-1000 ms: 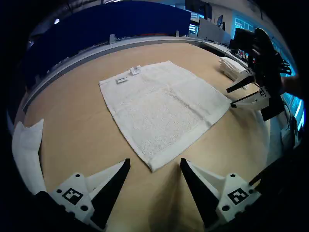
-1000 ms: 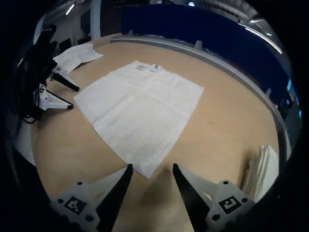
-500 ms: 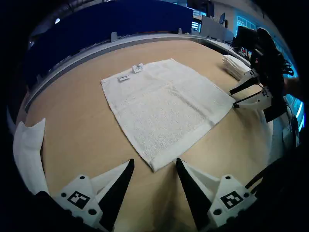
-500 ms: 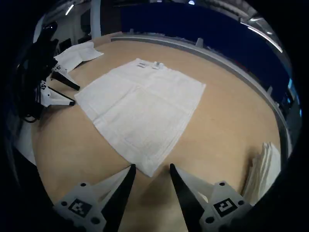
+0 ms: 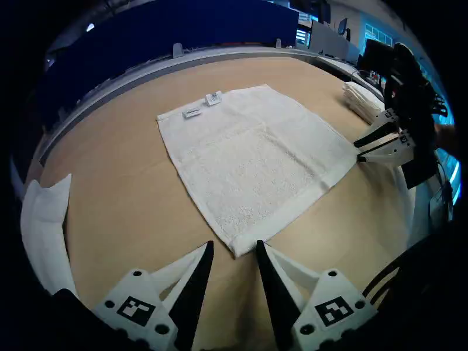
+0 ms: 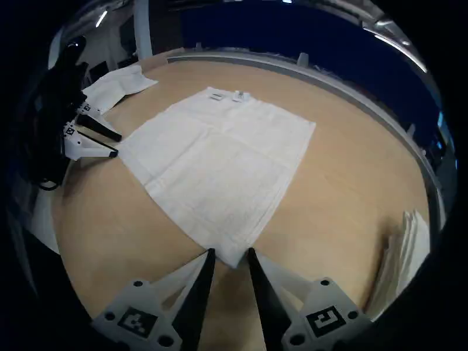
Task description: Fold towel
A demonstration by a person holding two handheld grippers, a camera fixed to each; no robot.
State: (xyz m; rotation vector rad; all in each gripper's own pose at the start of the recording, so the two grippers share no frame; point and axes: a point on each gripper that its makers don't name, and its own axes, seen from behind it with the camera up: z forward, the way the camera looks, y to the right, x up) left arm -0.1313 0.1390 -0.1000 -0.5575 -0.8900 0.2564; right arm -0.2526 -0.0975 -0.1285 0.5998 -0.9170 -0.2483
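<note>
The left tool (image 5: 234, 253) hangs low over the counter (image 5: 117, 175), its two fingers drawn close but with a gap between them. One corner of the towel (image 5: 251, 158) lies in that gap, not yet pinched. The right tool (image 6: 230, 257) stands the same way at the neighbouring corner of the towel: fingers narrowly apart, the corner's tip between them.

In the left gripper view, the right tool shows farther off at that other corner, with its dark fingertips just at the towel's edge. The towel lies flat and spread open in the middle of the counter. Two small tags (image 5: 202, 105) sit on its far edge, opposite the tools.

Beyond the towel on the right tool's side, well apart from it, rests a stack of folded towels (image 6: 403, 257). Another white cloth (image 5: 44, 234) lies on the counter past the towel on the left tool's side. Behind the towel's far edge, a blue partition (image 5: 175, 29) runs along the rim of the counter.
</note>
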